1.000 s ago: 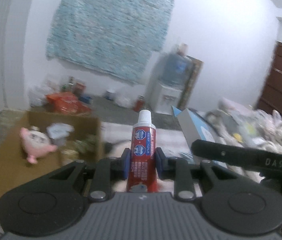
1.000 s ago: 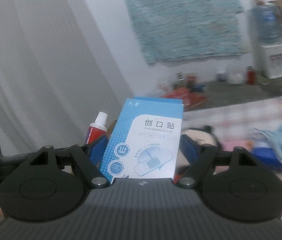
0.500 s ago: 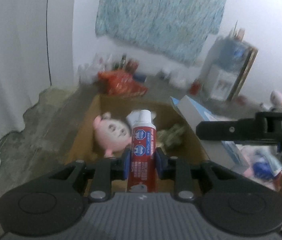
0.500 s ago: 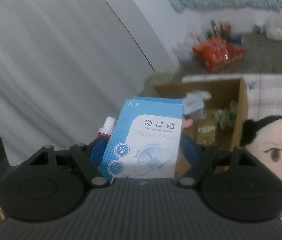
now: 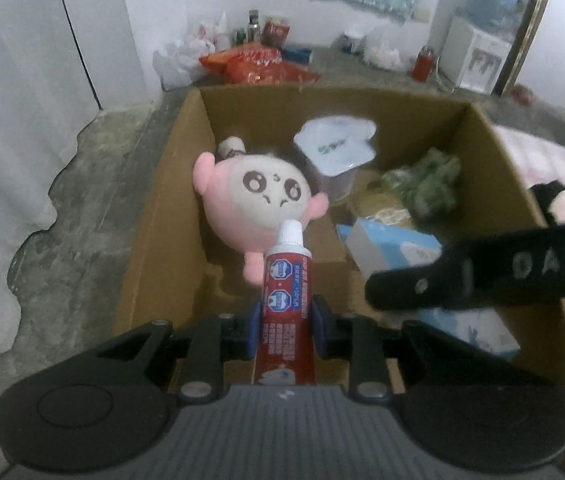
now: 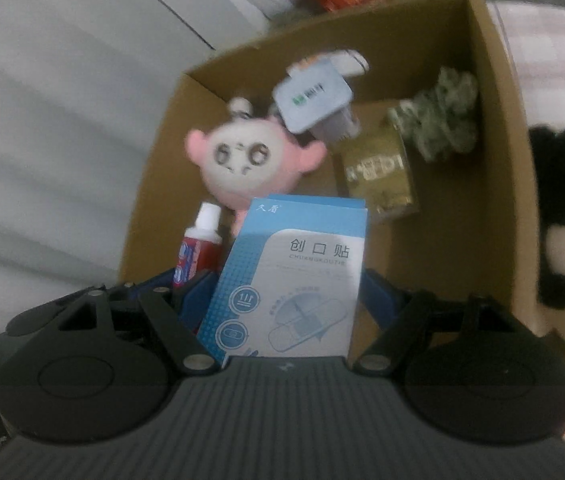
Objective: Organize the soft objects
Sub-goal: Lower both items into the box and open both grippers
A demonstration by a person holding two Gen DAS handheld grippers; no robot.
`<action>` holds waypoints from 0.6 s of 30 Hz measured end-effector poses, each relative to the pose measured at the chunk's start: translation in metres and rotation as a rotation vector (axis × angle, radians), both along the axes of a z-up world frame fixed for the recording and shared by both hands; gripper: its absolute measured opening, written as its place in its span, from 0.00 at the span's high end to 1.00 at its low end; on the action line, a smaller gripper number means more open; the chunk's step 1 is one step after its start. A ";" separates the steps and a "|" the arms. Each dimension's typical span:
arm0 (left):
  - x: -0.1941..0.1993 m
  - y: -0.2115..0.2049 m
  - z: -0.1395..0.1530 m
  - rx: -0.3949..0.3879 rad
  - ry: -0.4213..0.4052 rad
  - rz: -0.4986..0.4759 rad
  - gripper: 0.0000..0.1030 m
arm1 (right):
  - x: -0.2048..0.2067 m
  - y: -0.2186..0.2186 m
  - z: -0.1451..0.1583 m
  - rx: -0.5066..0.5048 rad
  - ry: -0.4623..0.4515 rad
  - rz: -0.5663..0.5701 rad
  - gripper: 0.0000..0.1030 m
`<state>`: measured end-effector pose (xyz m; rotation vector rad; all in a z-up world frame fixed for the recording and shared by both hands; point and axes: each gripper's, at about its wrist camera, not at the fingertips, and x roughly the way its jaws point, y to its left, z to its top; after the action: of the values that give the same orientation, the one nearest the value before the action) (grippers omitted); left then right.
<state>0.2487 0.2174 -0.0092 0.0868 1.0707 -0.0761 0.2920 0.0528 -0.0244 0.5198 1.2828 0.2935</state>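
Where "CHUANGKOUTIE" reads, the blue box (image 6: 286, 280) tilts.

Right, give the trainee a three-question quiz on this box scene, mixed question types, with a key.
1. True or false: the left tool is clamped on the red toothpaste tube.
2. What does the right tool hold?
A. gold packet
B. blue-and-white plaster box
C. green bundle
3. Name the face-up toy in the brown cardboard box.

Key: 1 true; 2 B; 3 the round pink plush toy.
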 end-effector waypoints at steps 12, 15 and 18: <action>0.026 0.003 -0.040 0.129 0.060 0.018 0.74 | 0.030 0.003 -0.069 0.033 0.149 -0.057 0.24; 0.025 0.006 -0.034 0.130 0.025 0.020 0.71 | 0.032 0.001 -0.076 0.039 0.153 -0.056 0.24; 0.024 0.006 -0.029 0.151 0.014 0.010 0.71 | 0.034 -0.004 -0.083 0.052 0.175 -0.060 0.30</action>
<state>0.2724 0.2229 -0.0382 0.2170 1.0903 0.0132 0.3262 0.0492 -0.1074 0.6385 1.4285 0.2353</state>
